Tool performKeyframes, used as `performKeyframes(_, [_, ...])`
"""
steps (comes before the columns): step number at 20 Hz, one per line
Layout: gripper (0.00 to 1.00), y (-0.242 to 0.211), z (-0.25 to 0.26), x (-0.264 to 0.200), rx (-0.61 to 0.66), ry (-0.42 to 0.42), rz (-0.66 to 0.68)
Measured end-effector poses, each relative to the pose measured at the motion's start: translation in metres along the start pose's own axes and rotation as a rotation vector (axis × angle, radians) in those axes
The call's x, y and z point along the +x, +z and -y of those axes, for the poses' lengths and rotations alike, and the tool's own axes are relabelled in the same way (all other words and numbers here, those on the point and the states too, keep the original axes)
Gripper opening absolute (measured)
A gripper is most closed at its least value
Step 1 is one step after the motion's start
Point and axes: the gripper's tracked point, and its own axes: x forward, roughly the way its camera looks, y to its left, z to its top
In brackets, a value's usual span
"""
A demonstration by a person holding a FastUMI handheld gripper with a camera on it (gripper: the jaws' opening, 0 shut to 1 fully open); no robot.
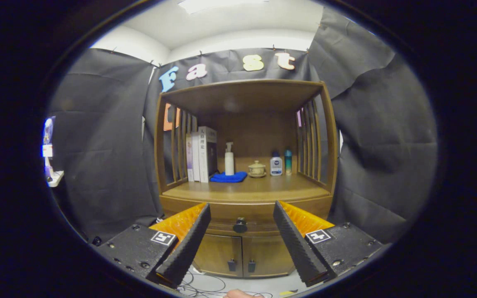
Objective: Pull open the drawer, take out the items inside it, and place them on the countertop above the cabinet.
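A wooden cabinet (244,194) stands ahead against the booth wall. Its drawer (242,218) is closed, and the dark round knob (240,225) sits in line with the gap between my fingers, some way beyond them. My gripper (242,209) is open with nothing between its fingers. The countertop (251,188) above the drawer has bare wood at its front. The drawer's contents are hidden.
At the back of the countertop stand several books (200,154), a white pump bottle (229,159), a blue cloth (228,177), a small lidded pot (257,169) and two small bottles (281,163). Two lower doors (242,253) sit under the drawer. Cables (205,285) lie on the floor.
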Motion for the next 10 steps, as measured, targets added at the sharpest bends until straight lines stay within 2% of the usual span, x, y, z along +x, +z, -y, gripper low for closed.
performKeyframes(4, [0.99,-0.034,0.007,0.032,0.0,-0.028,-0.058])
performKeyframes(10, [0.99,-0.074,0.003,0.08,0.011,-0.024,-0.148])
